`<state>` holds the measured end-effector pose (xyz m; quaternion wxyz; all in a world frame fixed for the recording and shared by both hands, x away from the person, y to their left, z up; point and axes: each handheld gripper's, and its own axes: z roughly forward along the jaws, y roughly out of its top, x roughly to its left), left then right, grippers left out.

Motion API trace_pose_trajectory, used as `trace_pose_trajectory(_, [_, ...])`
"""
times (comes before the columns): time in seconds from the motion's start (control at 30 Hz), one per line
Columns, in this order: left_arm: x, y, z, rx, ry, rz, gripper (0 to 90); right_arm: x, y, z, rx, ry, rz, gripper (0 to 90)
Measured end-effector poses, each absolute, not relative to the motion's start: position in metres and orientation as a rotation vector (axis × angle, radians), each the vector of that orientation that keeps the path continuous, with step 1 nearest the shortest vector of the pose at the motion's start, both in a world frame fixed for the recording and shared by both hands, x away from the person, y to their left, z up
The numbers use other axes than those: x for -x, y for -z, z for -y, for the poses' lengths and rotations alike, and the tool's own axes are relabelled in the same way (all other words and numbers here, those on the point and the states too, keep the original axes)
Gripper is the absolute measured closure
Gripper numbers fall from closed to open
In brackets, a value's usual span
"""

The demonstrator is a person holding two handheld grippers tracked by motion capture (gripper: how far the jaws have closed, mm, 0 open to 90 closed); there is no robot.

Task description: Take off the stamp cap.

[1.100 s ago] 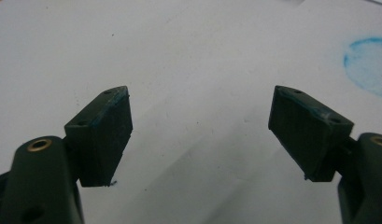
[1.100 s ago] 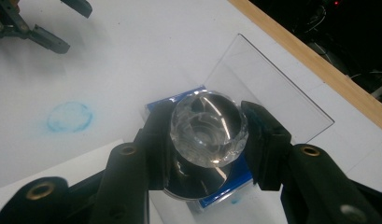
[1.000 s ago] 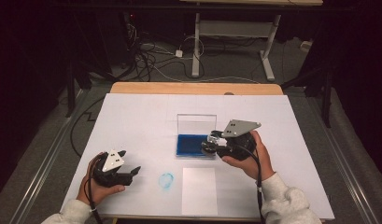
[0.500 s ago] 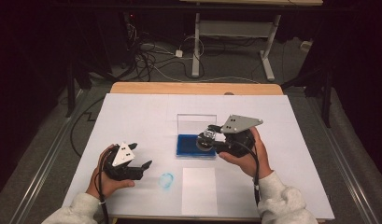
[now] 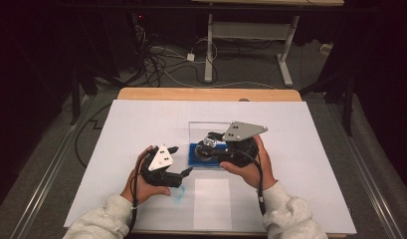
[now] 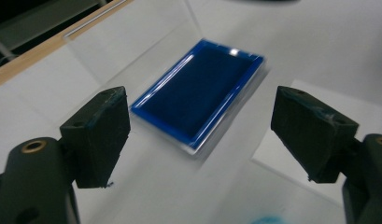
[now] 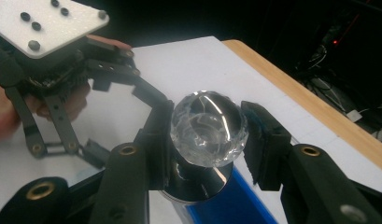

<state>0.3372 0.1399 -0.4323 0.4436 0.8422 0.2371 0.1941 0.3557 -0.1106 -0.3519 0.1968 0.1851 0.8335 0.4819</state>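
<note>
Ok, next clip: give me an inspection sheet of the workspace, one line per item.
Surface: white sheet over a wooden table; a blue smear near the front edge.
Job's things: faceted glass stamp with a chrome base; blue ink pad in an open clear case; a paper slip in front of it.
Clutter: nothing seen.
Grippers: right gripper shut on the stamp, above the pad; left gripper open, nothing between its jaws, pointed at the pad.
Cables: one trails from each gripper; a tangle on the floor beyond the table.
Surroundings: dark room, white desk frame behind.
</note>
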Motion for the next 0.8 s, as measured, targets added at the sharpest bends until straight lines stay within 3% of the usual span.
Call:
trace_pose_trajectory(0.3, [-0.334,0.432,-0.116,-2.072,-0.386,-0.528,19.2,-0.355,0.366,0.102,-0.542,-1.39,-2.358,56.6])
trace_pose_trajectory(0.63, [-0.332,0.432,-0.118,-2.064,-0.392,-0.53,18.4,-0.348,0.373,0.088,-0.503,-1.376,-2.403,56.6])
trace_pose_trajectory(0.77, [-0.331,0.431,-0.118,-2.067,-0.409,-0.513,21.3,-0.347,0.374,0.086,-0.49,-1.381,-2.411,56.6])
trace_pose_trajectory(0.8, [-0.33,0.431,-0.118,-2.065,-0.416,-0.506,27.5,-0.347,0.375,0.086,-0.488,-1.388,-2.416,56.6])
